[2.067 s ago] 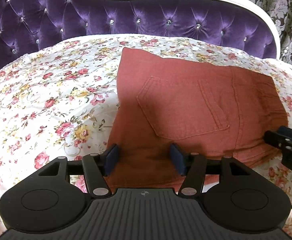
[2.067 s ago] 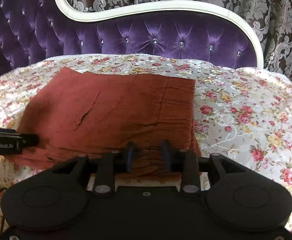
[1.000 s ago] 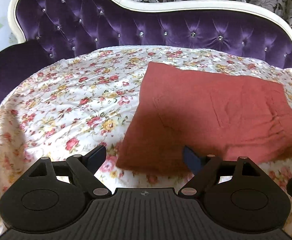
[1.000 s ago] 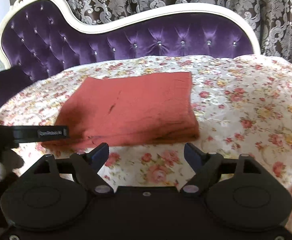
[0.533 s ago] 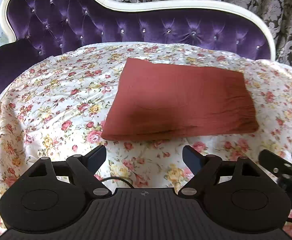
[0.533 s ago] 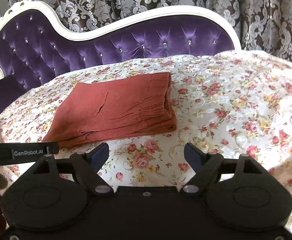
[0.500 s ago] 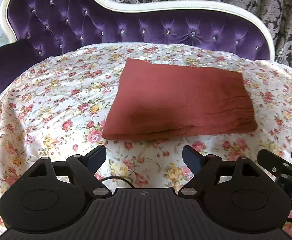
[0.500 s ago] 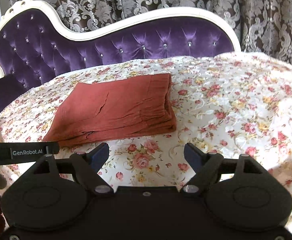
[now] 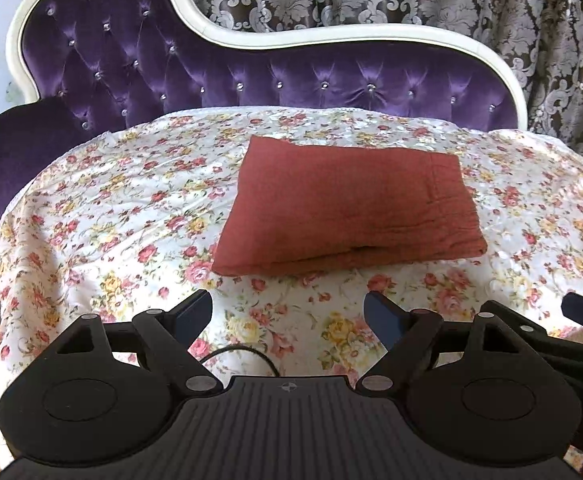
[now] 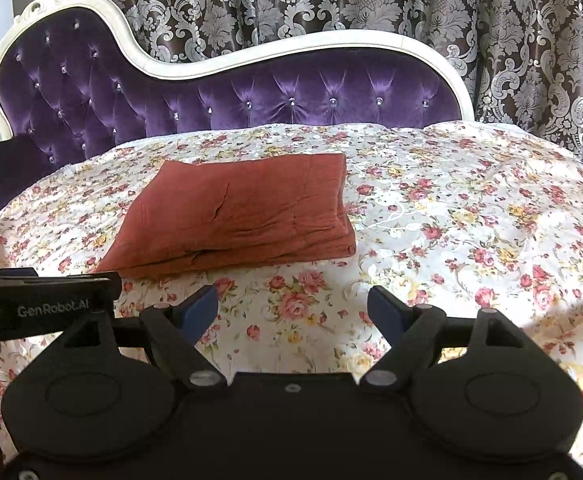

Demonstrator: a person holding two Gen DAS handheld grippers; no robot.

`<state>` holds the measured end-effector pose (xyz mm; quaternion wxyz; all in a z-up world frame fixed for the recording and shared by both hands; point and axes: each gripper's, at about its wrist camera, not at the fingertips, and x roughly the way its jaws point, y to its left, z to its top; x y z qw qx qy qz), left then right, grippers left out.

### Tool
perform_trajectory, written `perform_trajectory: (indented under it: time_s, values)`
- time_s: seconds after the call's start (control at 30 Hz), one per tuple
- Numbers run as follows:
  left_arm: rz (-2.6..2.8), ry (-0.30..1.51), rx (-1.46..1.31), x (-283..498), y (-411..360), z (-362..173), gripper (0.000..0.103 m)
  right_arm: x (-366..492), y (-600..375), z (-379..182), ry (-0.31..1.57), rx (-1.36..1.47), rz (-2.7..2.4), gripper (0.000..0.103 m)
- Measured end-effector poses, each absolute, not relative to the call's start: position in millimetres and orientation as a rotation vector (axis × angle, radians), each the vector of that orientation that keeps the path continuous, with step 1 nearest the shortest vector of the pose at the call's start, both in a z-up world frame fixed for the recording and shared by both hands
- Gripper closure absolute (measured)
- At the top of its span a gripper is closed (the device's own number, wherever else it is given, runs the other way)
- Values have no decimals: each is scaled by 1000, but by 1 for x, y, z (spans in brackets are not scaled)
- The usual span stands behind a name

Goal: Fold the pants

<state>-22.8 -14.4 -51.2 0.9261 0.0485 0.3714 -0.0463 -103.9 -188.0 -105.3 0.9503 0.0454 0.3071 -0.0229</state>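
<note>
Rust-red pants (image 9: 347,204) lie folded in a flat rectangle mid-sheet (image 9: 103,216), toward the sofa's back edge. Left gripper (image 9: 287,316) and right gripper (image 10: 293,308) both hang spread wide and empty over the sheet's near edge. Fold looks done, though layer alignment at the near hem is hard to judge. Best finish: back straight off, no snagging.

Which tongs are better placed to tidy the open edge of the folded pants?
Left, marginally. In its view the pants sit nearly straight ahead of the left tongs. From the right tongs the pants lie off to the left. Both are open and empty, clear of the cloth.
</note>
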Motion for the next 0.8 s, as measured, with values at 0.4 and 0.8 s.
perform_trajectory:
  time_s: [0.4, 0.8]
  values:
    - [-91, 772, 81, -27, 1, -58, 20, -104, -181, -109, 659, 69, -56, 20]
    - [-95, 795, 89, -24, 4, -66, 20, -93, -174, -116, 704, 53, -63, 20]
